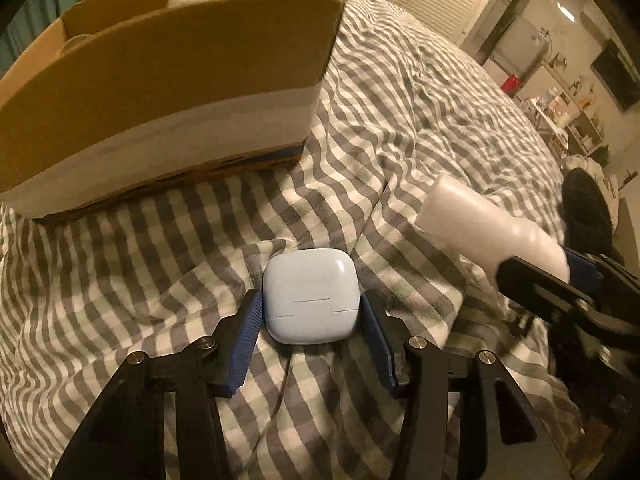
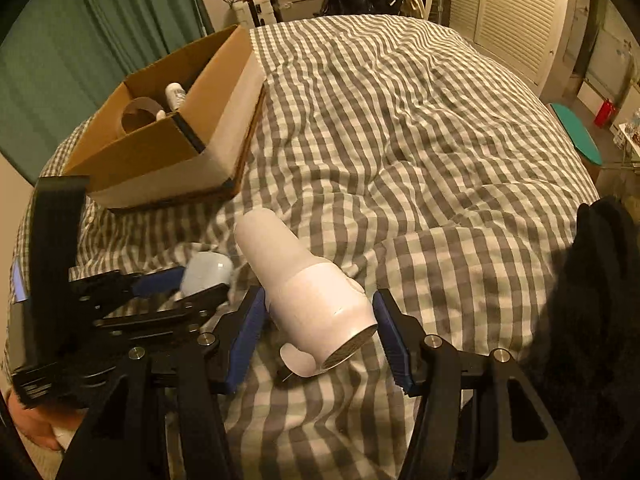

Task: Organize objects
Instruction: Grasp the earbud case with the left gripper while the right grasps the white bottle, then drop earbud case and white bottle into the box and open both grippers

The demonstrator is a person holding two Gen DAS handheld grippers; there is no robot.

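Observation:
A pale blue rounded case (image 1: 310, 294) lies on the checked bed cover (image 1: 400, 120). My left gripper (image 1: 310, 300) straddles it, blue pads against both its sides. The right wrist view shows the same case (image 2: 208, 270) in the left gripper (image 2: 188, 284). My right gripper (image 2: 320, 300) is shut on a white hair dryer (image 2: 304, 280), nozzle pointing away toward the box and rear grille toward the camera. In the left wrist view the hair dryer (image 1: 480, 220) juts in from the right, held by the right gripper (image 1: 540, 264).
An open cardboard box (image 2: 224, 120) sits on the bed at the far left, holding a white bottle (image 2: 175, 94) and a brown tape roll (image 2: 138, 116). It looms close ahead as the box (image 1: 160, 80). Dark clothing (image 2: 600, 280) lies at the right edge. A hand (image 2: 36, 428) shows at lower left.

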